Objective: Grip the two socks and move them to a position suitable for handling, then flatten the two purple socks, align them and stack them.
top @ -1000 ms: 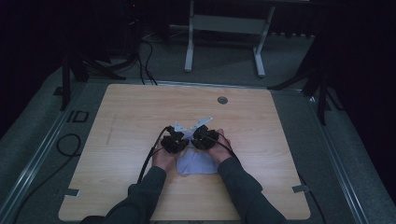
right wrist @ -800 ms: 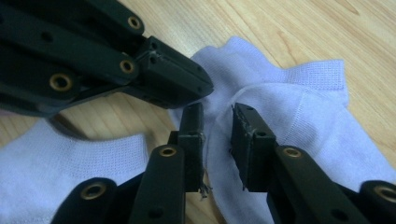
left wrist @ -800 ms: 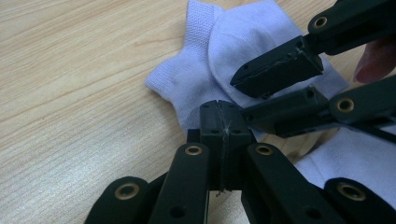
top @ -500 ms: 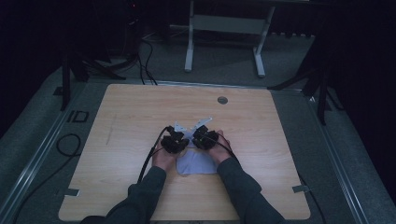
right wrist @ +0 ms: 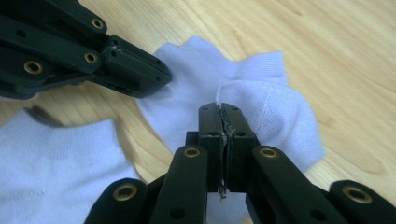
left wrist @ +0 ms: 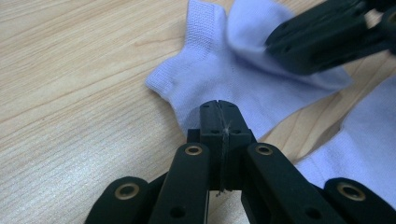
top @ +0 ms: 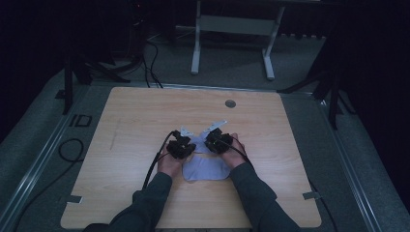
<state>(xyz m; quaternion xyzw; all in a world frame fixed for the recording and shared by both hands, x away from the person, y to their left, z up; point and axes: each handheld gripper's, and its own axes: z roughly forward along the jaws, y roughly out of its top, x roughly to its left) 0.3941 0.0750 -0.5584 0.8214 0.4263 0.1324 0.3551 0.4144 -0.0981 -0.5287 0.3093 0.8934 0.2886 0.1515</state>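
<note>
Two grippers: both low over a pale lilac sock [top: 205, 166] near the table's middle, hands close together
Sock: lies flat on the wooden table [top: 145, 121] between the person's hands; a second piece of like cloth [right wrist: 51, 158] lies just beside it, and whether it is another sock I cannot tell
Left gripper [left wrist: 219, 108]: jaws pressed together, tips on the sock's near edge, cloth seemingly pinched there
Right gripper [right wrist: 220, 109]: jaws have just been closing and now meet, with a fold of sock and a loose thread caught at the tips
Meaning: both ends look gripped, so the cloth seems ready to be lifted, stretched or folded
Around: small round grey grommet [top: 230, 103] at the table's far edge, well apart; cables [top: 157, 162] trail from the grippers toward the near edge
In the way: nothing on the table near the sock; the two grippers stand very near each other and could knock together
</note>
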